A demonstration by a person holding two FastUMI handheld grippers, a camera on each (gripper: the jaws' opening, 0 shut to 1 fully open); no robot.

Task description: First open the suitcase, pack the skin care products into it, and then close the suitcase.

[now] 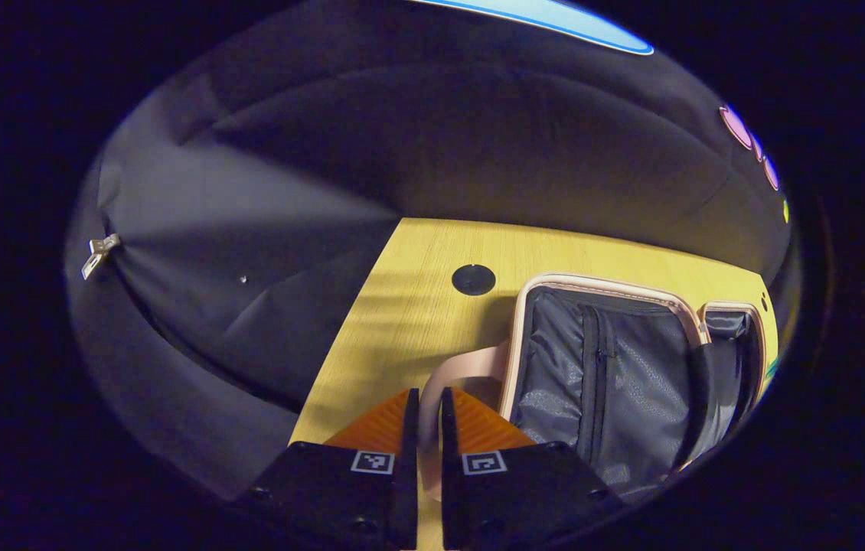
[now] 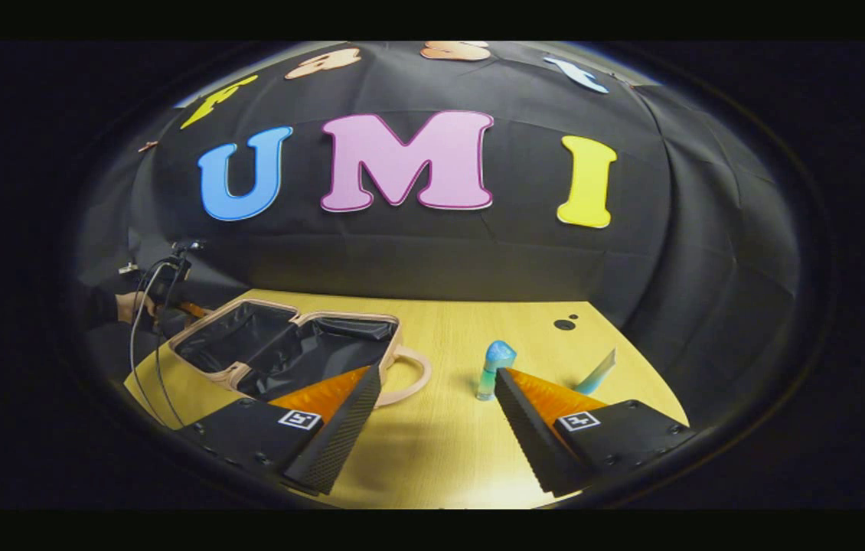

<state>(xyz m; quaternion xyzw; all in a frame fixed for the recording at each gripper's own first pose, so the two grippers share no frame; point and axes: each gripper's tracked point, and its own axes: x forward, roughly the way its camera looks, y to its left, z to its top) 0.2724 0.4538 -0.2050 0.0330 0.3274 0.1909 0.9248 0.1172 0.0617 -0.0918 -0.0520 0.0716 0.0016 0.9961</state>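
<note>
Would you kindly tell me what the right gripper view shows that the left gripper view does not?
Right gripper view: a blue-capped bottle and a tube on the table, plus a hand beyond the suitcase. Left gripper view: a metal zipper pull on the cloth wall. Both: the open suitcase with its pink handle, on the yellow table.

One suitcase (image 2: 287, 348) (lying open) — two skin care products (image 2: 495, 367) — one table (image 2: 448, 436).
</note>
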